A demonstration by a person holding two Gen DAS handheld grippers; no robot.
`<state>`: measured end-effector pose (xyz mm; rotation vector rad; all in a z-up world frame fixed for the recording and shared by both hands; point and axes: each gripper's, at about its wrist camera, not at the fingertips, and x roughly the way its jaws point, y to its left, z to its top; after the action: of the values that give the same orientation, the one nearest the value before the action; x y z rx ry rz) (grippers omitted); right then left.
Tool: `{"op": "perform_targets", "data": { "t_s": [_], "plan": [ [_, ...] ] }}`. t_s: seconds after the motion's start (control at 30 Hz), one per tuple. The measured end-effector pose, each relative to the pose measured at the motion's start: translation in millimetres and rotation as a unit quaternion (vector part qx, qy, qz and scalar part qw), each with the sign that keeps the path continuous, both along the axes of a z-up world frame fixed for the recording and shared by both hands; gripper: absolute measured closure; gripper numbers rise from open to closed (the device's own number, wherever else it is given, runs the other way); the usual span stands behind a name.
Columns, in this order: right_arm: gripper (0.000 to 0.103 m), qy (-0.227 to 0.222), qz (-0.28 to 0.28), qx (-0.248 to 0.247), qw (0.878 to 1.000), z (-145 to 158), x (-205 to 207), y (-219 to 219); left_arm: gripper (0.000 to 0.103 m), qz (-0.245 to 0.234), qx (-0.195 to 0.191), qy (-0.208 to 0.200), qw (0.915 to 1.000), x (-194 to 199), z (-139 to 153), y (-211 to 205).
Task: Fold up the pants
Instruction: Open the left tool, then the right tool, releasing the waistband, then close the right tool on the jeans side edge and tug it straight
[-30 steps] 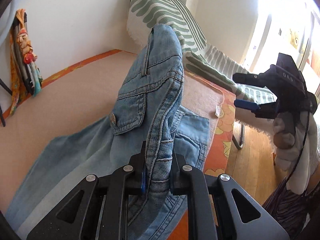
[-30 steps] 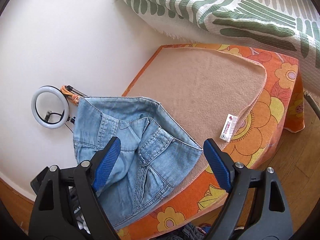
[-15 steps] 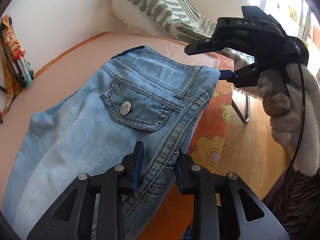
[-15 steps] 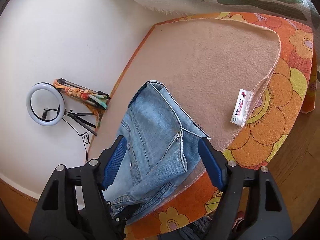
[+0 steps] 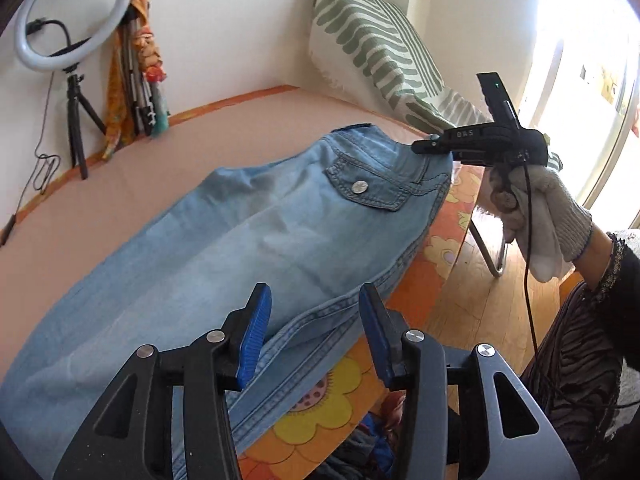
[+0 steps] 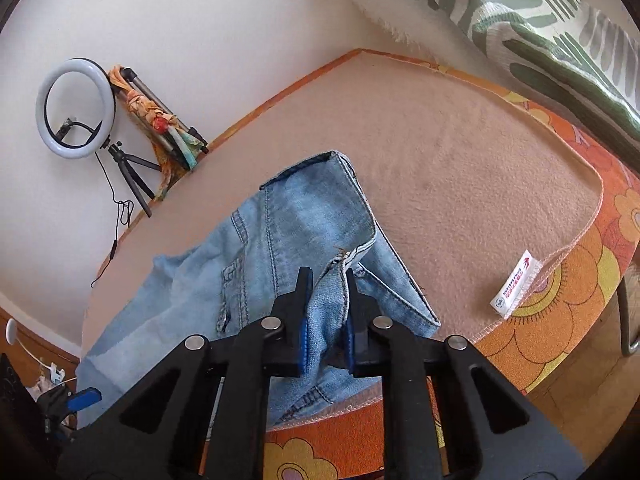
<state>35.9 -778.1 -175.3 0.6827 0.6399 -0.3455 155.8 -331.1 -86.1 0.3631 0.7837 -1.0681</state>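
Light blue denim pants [image 5: 248, 240] lie lengthwise on the tan blanket [image 5: 132, 184] of the bed, back pocket up, waist toward the far right corner. My left gripper [image 5: 314, 334] is open and empty just above the pants' near edge. My right gripper [image 6: 326, 304] is shut on the waistband of the pants [image 6: 280, 248] and lifts it a little. It shows in the left wrist view [image 5: 434, 148] at the waist, held by a gloved hand.
An orange flowered cover [image 6: 560, 304] hangs over the bed's edge, with wooden floor [image 5: 472, 292] beyond. A green striped pillow [image 5: 372, 48] leans at the head. A ring light on a tripod [image 5: 68, 20] and folded tripods stand against the wall.
My left gripper let go of the waistband and opened, drawing back. The pants dropped flat onto the bed. My right gripper closed on the waistband.
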Motion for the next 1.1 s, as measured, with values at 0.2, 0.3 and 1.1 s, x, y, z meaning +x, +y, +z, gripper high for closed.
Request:
{"op": "perform_targets", "data": {
  "t_s": [0.2, 0.3, 1.1],
  "plan": [
    [0.062, 0.072, -0.018, -0.039, 0.996, 3, -4, -4, 0.059, 0.099, -0.025, 0.016, 0.9947, 40, 4, 68],
    [0.060, 0.080, -0.034, -0.076, 0.993, 14, -11, 0, 0.059, 0.132, -0.037, 0.014, 0.9905, 47, 7, 102],
    [0.024, 0.096, 0.272, -0.099, 0.952, -1, 233, 127, 0.059, 0.133, -0.019, 0.087, 0.9871, 37, -24, 153]
  ]
}}
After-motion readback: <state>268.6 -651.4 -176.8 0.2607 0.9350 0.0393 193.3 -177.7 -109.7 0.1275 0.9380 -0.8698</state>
